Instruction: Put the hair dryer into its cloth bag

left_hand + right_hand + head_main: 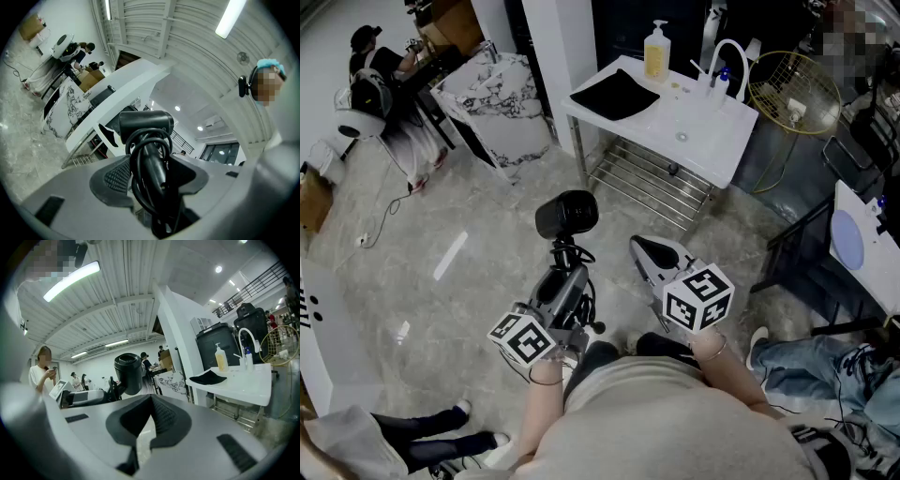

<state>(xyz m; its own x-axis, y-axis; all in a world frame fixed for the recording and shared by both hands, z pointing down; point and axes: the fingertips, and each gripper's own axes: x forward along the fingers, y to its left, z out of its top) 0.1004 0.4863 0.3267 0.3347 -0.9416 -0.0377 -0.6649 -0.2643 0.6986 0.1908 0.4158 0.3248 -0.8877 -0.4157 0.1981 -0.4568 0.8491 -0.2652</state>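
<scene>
The left hand-held gripper (pixel 566 274) has its jaws spread wide and pressed against the handle of the black hair dryer (pixel 566 214), so the dryer hangs in the air in front of the person, above the grey floor (pixel 487 225) and short of the white table (pixel 694 131). The handle is the dryer's long axis. It runs roughly level, straight out from the jaws and away from the person toward the table. The short barrel sits crosswise at the far end, and in the right gripper view it stands close to upright with a round open end on top. A black cord (pixel 134 159) is looped around the handle between the pads.

The right hand-held gripper (pixel 643 247) is just beside the dryer, with its jaws closed together and nothing between them.

The black cloth bag (pixel 614 94) lies flat on the table's near corner, well apart from the dryer. Behind it stands a pump bottle (pixel 655 52) of yellow liquid, its label too small to read.
</scene>
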